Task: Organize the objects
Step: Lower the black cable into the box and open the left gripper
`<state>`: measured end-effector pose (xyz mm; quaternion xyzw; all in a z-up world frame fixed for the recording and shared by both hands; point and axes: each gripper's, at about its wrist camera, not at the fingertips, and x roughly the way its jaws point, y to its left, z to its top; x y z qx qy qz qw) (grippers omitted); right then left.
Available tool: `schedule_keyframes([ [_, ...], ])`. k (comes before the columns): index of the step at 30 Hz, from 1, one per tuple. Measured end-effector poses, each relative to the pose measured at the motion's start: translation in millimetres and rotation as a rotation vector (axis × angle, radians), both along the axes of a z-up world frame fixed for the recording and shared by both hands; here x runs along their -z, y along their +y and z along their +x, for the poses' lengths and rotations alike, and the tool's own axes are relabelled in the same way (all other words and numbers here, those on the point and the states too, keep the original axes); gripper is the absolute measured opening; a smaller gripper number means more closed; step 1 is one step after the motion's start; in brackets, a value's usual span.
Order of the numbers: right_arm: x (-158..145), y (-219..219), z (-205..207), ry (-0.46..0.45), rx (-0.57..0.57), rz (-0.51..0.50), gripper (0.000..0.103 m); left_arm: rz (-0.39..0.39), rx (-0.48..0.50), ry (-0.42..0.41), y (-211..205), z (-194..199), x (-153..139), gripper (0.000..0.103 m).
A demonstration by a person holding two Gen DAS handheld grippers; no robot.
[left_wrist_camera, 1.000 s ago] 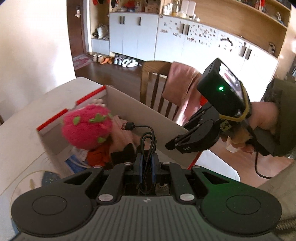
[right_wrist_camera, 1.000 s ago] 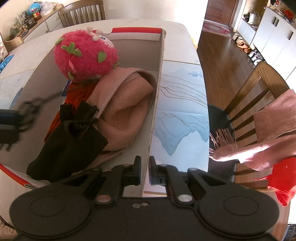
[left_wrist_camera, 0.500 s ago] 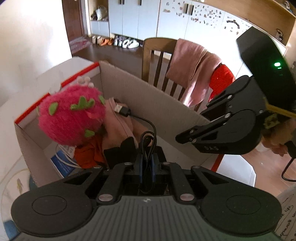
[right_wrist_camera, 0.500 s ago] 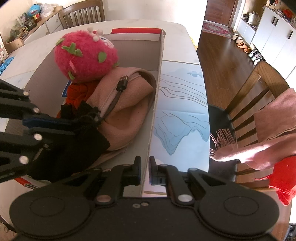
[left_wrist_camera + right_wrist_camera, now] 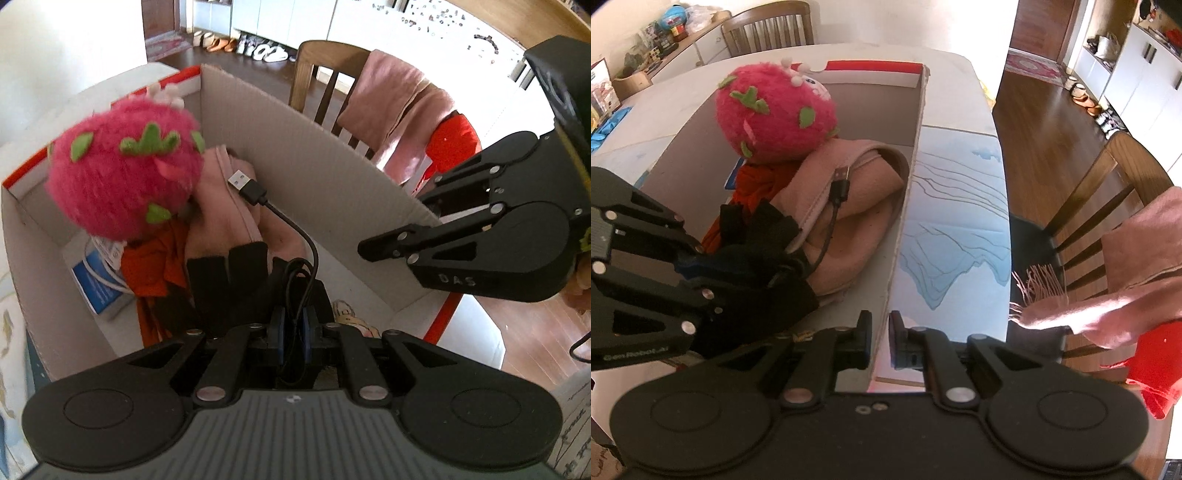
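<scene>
Our left gripper (image 5: 293, 328) has its blue-padded jaws pinched on the coiled black USB cable (image 5: 295, 240), and compared with a second ago it has dropped lower into the cardboard box (image 5: 332, 155), so the contents now loom much larger in its view. Ahead and to the left of that gripper we see the pink strawberry plush (image 5: 123, 168); earlier it sat small and farther off, now it fills the upper left of the left wrist view. Just below it and ahead-left of the fingers lie a blue-and-white packet (image 5: 94, 286) and an orange cloth (image 5: 155, 266). Straight ahead of the gripper a black glove (image 5: 229, 280) rests against a pink garment (image 5: 236, 210), and the cable's silver plug (image 5: 239, 180) now lies on that garment rather than hanging in the air above it. Ahead to the right, our right gripper (image 5: 880, 338) holds the box's near wall between its narrowly parted fingers; they look closed on the cardboard edge, much as before. Beyond the right gripper's right side the blue-patterned table mat (image 5: 956, 229) shows, and farther right a wooden chair (image 5: 1108, 199) draped with a pink scarf (image 5: 1137, 266) and a red cloth (image 5: 1156, 365), unchanged.
</scene>
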<state>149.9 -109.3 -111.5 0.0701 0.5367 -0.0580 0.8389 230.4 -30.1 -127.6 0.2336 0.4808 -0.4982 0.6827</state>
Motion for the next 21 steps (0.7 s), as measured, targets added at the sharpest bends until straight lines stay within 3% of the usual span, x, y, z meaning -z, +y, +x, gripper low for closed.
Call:
schedule_keyframes([
  [11, -2, 2, -3, -0.014, -0.092, -0.007, 0.013, 0.001, -0.091, 0.045, 10, -2, 3, 0.015],
  [14, -2, 1, -5, -0.019, -0.109, -0.003, 0.014, -0.009, -0.120, 0.039, 14, -2, 0, 0.028],
  [16, -2, 1, -6, -0.023, -0.119, -0.006, 0.015, -0.023, -0.132, 0.035, 17, -5, -4, 0.051],
  [18, -3, 1, -8, -0.029, -0.121, -0.005, 0.015, -0.043, -0.146, 0.024, 24, -8, -9, 0.066],
  [21, -6, 2, -11, -0.038, -0.120, -0.004, 0.015, -0.066, -0.164, 0.017, 32, -12, -15, 0.066],
])
